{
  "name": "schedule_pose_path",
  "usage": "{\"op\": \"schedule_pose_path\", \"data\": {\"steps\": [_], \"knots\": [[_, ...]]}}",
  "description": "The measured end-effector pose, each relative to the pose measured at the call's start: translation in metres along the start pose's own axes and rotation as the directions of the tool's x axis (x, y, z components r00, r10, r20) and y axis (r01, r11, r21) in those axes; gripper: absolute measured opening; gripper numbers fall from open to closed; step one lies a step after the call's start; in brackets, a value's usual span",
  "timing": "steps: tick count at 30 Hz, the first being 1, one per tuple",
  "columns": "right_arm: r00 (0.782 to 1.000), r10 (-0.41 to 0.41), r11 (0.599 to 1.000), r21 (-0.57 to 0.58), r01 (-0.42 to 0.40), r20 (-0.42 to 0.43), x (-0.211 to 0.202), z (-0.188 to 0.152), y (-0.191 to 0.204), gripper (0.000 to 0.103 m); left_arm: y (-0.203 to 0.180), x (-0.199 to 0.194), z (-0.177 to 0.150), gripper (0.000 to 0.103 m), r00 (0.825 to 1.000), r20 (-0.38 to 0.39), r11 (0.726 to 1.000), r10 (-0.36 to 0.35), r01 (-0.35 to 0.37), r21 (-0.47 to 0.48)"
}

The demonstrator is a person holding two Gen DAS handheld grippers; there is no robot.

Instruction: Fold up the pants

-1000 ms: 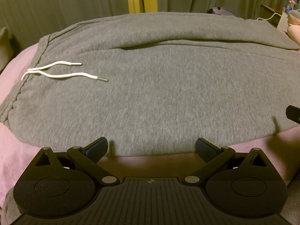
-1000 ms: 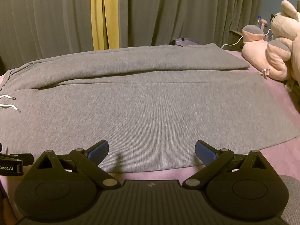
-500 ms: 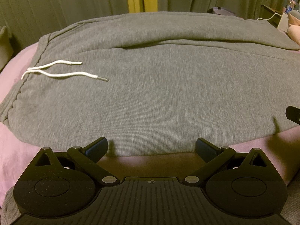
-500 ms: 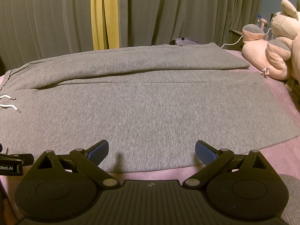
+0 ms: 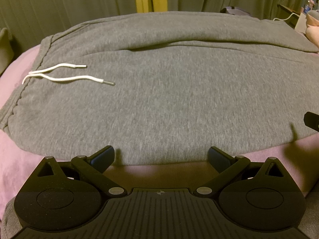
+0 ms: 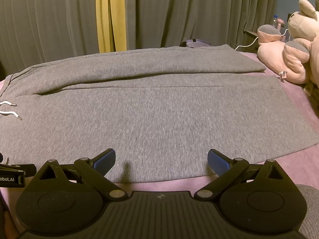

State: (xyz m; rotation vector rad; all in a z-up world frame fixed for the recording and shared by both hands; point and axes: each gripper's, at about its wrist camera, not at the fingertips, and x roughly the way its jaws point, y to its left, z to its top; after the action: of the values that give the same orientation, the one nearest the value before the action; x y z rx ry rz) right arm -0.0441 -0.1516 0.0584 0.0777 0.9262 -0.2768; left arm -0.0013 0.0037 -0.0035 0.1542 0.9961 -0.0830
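Grey sweatpants [image 5: 169,91] lie flat across a pink bed, waistband at the left with two white drawstrings [image 5: 65,77], legs running to the right. The far leg lies as a raised fold along the back [image 6: 139,67]. My left gripper [image 5: 161,157] is open just short of the pants' near edge, close to the waist end. Farther right along that same near edge, my right gripper [image 6: 161,160] is open too, its blue pads [image 6: 104,161] at the cloth's border. Nothing is between either pair of fingers. A corner of the right gripper shows at the left wrist view's right edge [image 5: 312,120].
The pink bed cover [image 6: 295,165] shows in front of and to the right of the pants. Pink plush toys [image 6: 289,59] sit at the back right. Grey and yellow curtains [image 6: 109,16] hang behind the bed. A white cable [image 6: 247,43] and a bottle [image 6: 275,21] are at the far right.
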Motion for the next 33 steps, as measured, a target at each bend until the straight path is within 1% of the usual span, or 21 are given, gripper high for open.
{"op": "schedule_pose_path", "data": {"steps": [33], "knots": [[1.0,0.0,1.0,0.004,0.0,-0.008,0.0017,0.0,0.0009,0.099,0.0,0.001,-0.0002,0.103,1.0,-0.008,1.0,-0.004,0.004,0.0]]}}
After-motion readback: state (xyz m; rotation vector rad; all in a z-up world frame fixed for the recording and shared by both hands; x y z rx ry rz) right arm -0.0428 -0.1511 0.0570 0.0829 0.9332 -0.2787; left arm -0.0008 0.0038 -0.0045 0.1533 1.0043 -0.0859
